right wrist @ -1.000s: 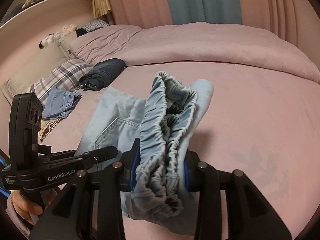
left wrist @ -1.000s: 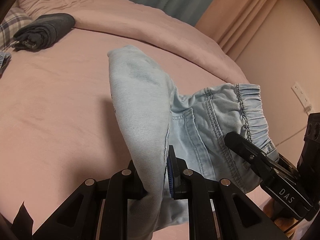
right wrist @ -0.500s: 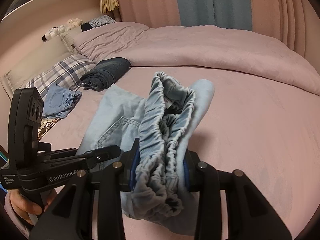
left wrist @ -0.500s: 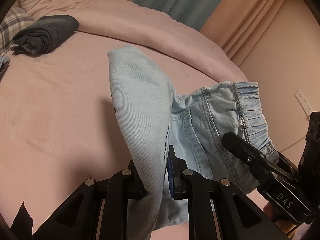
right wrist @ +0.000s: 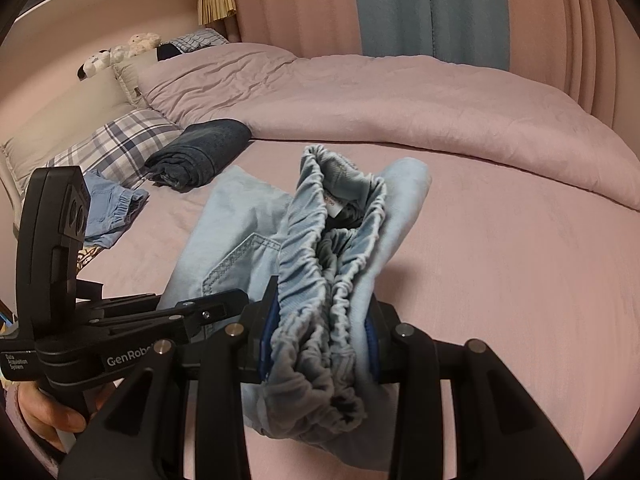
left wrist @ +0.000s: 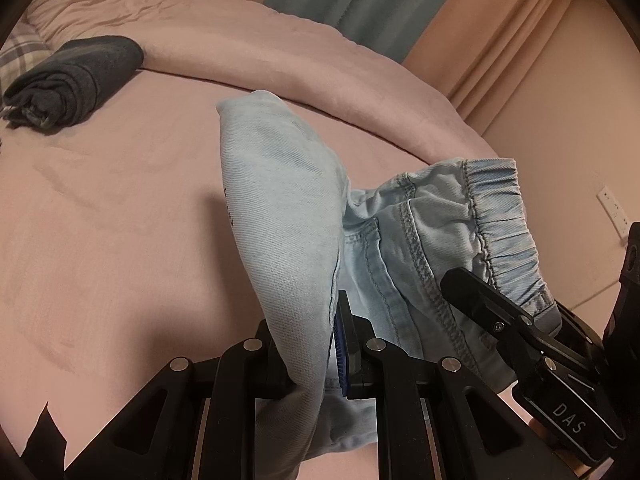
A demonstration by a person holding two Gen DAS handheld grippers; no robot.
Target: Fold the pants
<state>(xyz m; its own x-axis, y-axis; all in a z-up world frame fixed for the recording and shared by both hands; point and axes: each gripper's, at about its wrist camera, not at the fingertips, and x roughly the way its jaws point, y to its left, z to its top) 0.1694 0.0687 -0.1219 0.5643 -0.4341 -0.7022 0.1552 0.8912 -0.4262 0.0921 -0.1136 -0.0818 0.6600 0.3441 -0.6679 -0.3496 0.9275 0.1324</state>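
Note:
Light blue denim pants (left wrist: 288, 216) are held in the air above the pink bed (left wrist: 100, 220). My left gripper (left wrist: 316, 344) is shut on a folded leg edge of the pants. My right gripper (right wrist: 320, 344) is shut on the bunched elastic waistband (right wrist: 320, 264). The right gripper also shows at the right of the left wrist view (left wrist: 500, 312), at the waistband (left wrist: 504, 220). The left gripper shows at the left of the right wrist view (right wrist: 200, 312), against the pants (right wrist: 232, 224). The pants hang between both grippers; their lower part is hidden.
A folded dark garment (right wrist: 200, 152) lies near a plaid pillow (right wrist: 120, 140). Another light blue garment (right wrist: 108, 208) lies at the bed's left edge. A bunched pink duvet (right wrist: 400, 96) runs along the far side. Curtains and a wall socket (left wrist: 612, 208) are behind.
Both grippers have kept their hold on the pants. The views have shifted slightly, with the bed and dark garment moving a little in frame.

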